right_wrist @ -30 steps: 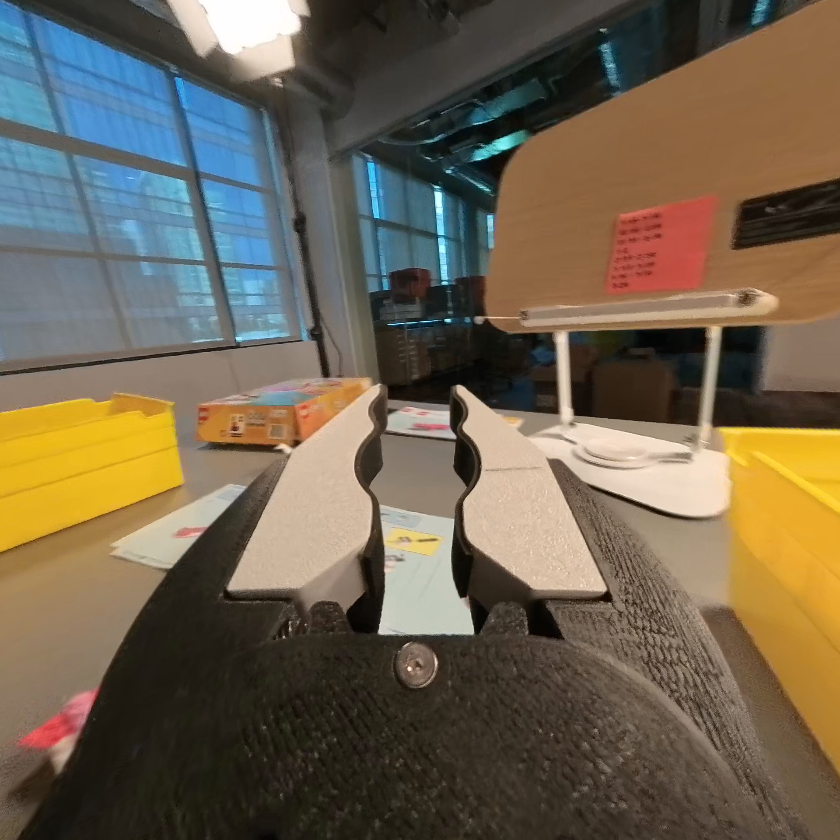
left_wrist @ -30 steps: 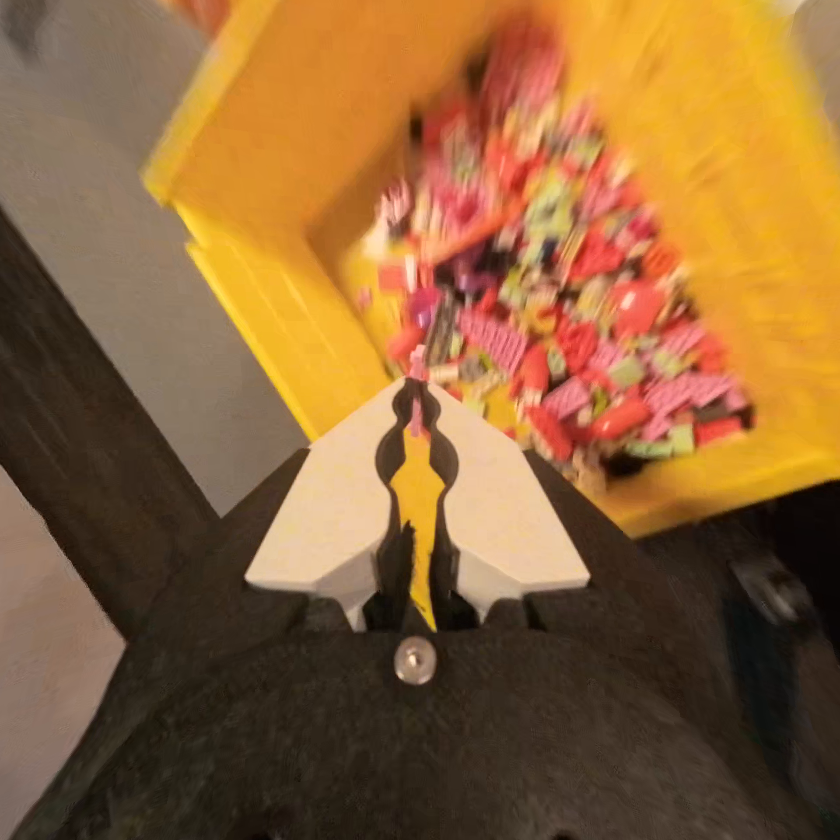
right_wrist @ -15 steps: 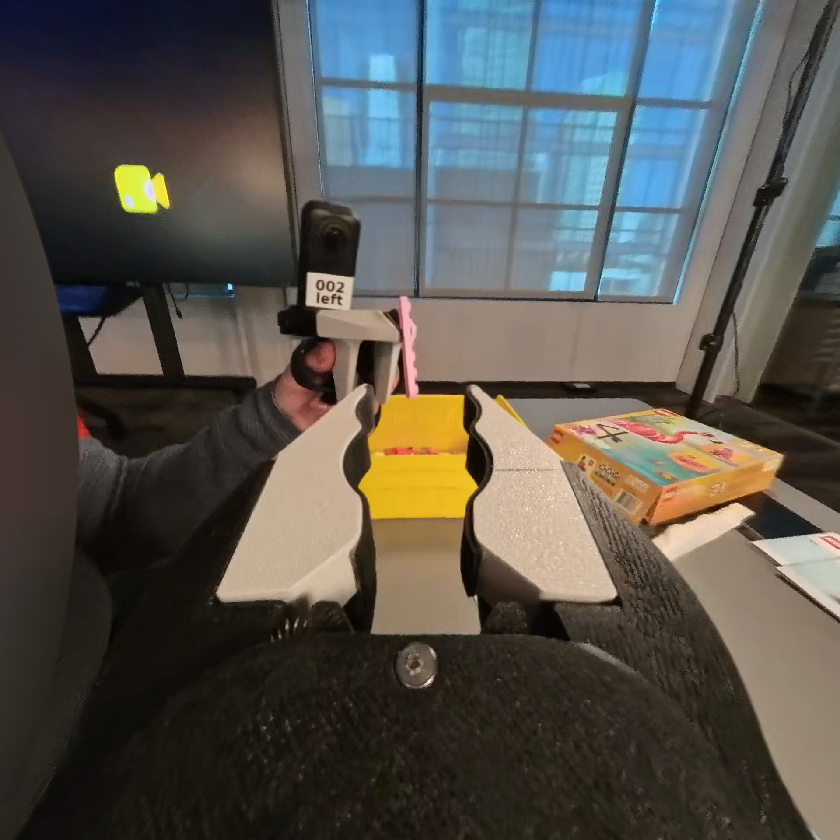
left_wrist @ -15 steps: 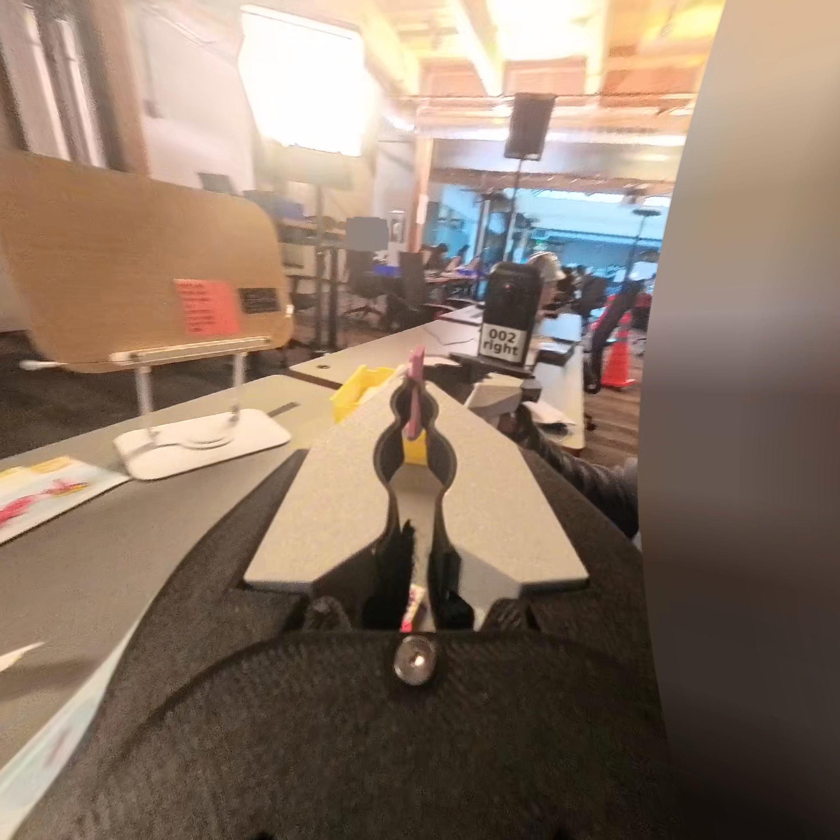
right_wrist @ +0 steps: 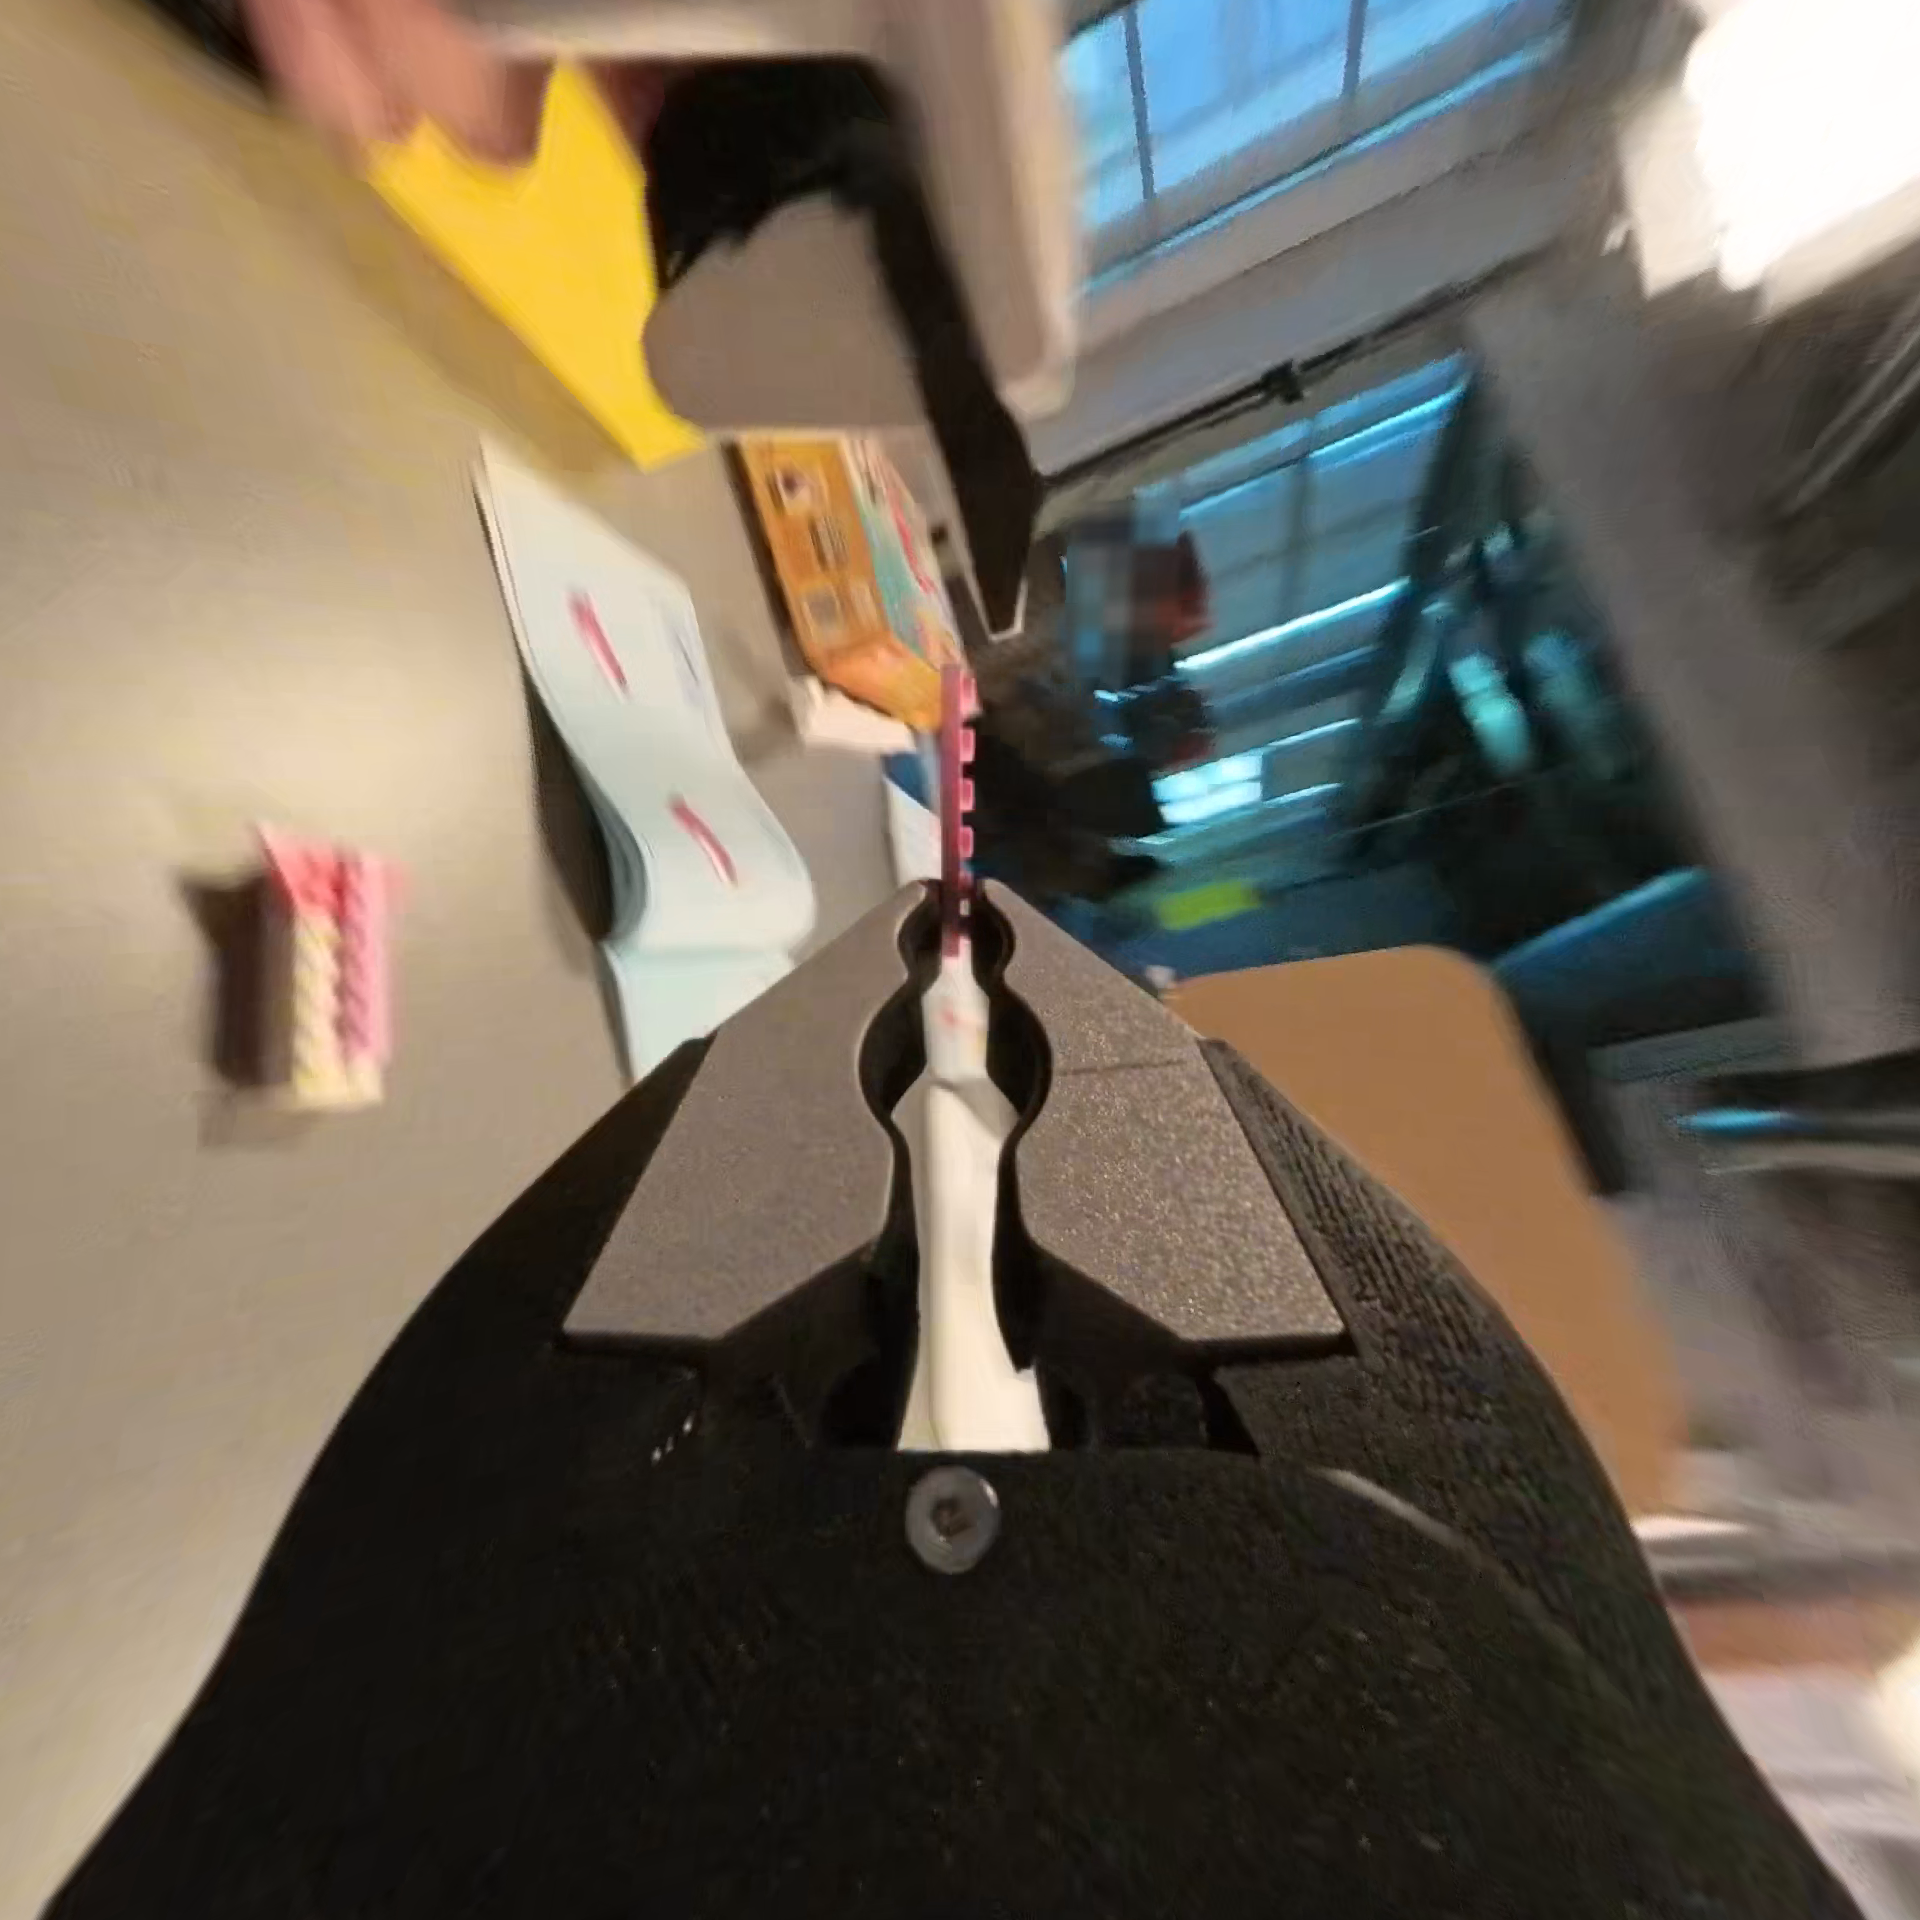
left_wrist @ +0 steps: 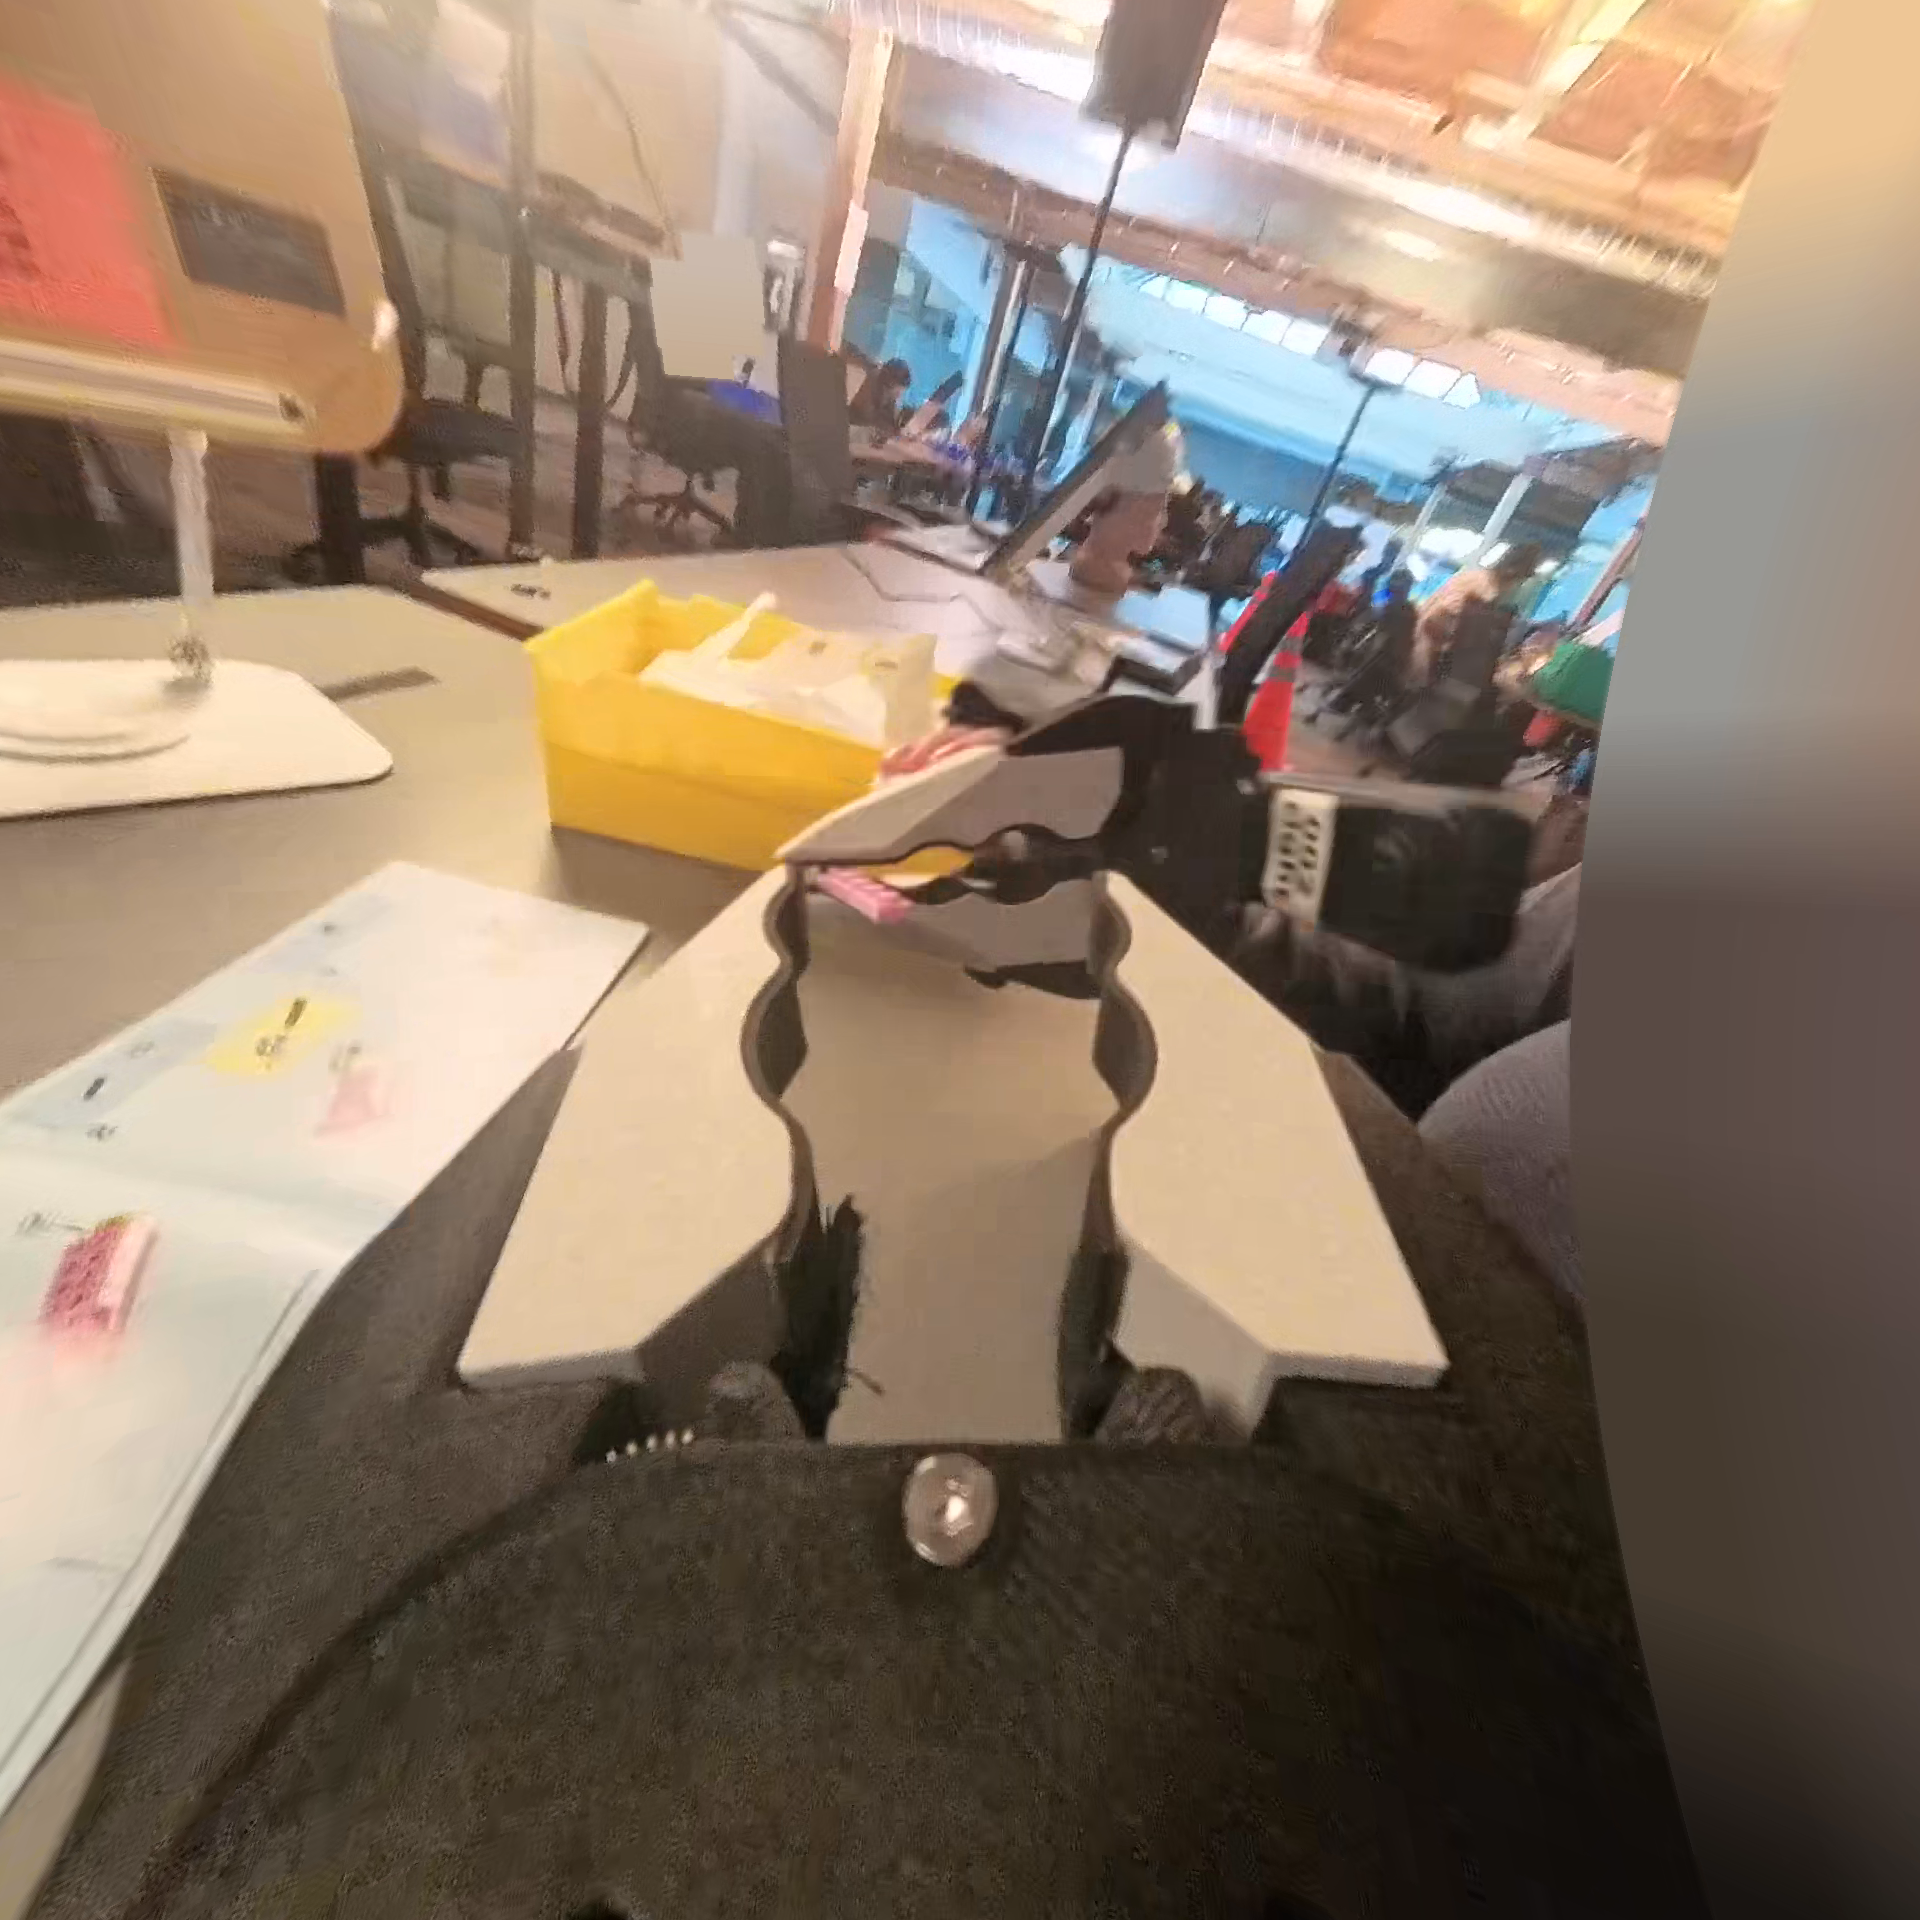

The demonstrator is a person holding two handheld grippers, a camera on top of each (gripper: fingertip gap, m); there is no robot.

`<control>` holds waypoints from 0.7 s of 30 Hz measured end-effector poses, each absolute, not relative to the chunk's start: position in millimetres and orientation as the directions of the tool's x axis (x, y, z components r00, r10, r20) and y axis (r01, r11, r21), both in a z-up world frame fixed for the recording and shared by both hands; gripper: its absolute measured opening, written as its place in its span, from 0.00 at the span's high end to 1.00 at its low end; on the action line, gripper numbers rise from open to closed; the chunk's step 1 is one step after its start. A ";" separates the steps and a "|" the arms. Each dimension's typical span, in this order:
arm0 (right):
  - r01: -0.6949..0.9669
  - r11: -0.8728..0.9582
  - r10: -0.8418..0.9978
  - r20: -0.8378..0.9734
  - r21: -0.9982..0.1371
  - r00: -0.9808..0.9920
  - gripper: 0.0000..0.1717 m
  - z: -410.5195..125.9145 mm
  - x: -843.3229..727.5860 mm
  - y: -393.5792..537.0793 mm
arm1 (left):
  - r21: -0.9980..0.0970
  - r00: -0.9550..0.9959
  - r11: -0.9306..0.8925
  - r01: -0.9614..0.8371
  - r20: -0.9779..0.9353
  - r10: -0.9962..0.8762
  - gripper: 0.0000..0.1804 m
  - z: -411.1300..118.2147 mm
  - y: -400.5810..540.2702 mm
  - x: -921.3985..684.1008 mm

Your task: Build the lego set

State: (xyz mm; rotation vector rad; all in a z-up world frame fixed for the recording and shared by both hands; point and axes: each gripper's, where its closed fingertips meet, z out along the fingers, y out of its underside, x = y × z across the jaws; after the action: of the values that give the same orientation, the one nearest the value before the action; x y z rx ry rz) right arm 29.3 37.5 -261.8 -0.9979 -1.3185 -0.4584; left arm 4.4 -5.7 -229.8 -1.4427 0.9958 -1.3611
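**Right now: pink plate pinched in my right hand-held gripper, left one spread wide**

Clearly my right hand-held gripper (right_wrist: 961, 894) is clamped on a thin pink studded plate (right_wrist: 957, 790); both fingertips press its lower end, and the rest of it sticks out past the tips. From my left wrist view the same plate (left_wrist: 868, 896) shows between the right hand-held gripper's fingers, just ahead of my left fingertips.

My left hand-held gripper (left_wrist: 940, 925) stands wide, with only bare grey table (left_wrist: 940, 1195) between its fingers and nothing in its grasp.

Ahead and to the left of my left hand-held gripper sits a yellow bin (left_wrist: 675, 748) with white plastic bags (left_wrist: 769, 665) inside. Farther left lies an open instruction booklet (left_wrist: 312, 1039), and on its near page rests a small pink brick piece (left_wrist: 94, 1262). Beyond that stands a white stand base (left_wrist: 208, 727) carrying a wooden board (left_wrist: 187, 208).

To the left of my right hand-held gripper, in a blurred view, a small pink, white and dark brick assembly (right_wrist: 312, 977) sits on the table, and a colourful box (right_wrist: 852, 582) lies beyond the booklet.
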 end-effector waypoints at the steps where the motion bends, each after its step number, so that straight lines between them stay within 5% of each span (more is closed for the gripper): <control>1: 0.824 0.529 0.153 0.978 -0.204 0.144 0.99 -270.2 30.2 37.6 | -0.965 0.111 -0.261 -0.023 0.257 -0.960 0.72 -242.9 -4.0 8.2; 3: 0.853 0.521 0.055 0.998 -0.041 0.014 0.98 -283.7 27.6 36.9 | -0.970 0.175 -0.207 -0.130 0.183 -0.968 0.78 -267.2 -1.5 14.8; 6: 0.855 0.518 0.022 0.999 0.022 -0.039 0.98 -292.7 24.6 35.9 | -0.954 0.204 -0.169 -0.246 0.119 -0.972 0.92 -290.1 -0.1 20.4; 11: 0.863 0.503 0.017 0.998 0.050 -0.068 0.98 -299.4 24.9 37.8 | -0.919 0.225 -0.221 -0.325 0.152 -0.963 0.82 -309.7 6.5 19.1; 13: 0.864 0.501 0.030 0.997 0.051 -0.076 0.98 -302.2 24.9 38.3 | -0.899 0.197 -0.227 -0.375 0.162 -0.967 0.96 -320.8 2.9 19.8; 19: 0.871 0.491 0.127 0.985 0.037 -0.114 0.99 -318.2 27.2 39.8 | -0.908 0.205 -0.208 -0.363 0.139 -0.969 0.96 -334.4 6.3 20.5; 21: 0.874 0.480 0.106 0.984 0.078 -0.146 0.99 -318.9 28.7 41.5 | -0.910 0.231 -0.240 -0.338 0.167 -0.959 0.85 -334.7 9.3 21.3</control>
State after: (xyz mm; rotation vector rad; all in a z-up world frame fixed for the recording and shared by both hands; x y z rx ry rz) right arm 28.7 41.5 -318.9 -0.8707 -1.5892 -0.8428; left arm 21.3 9.3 -334.7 -1.7279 1.2111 -1.0078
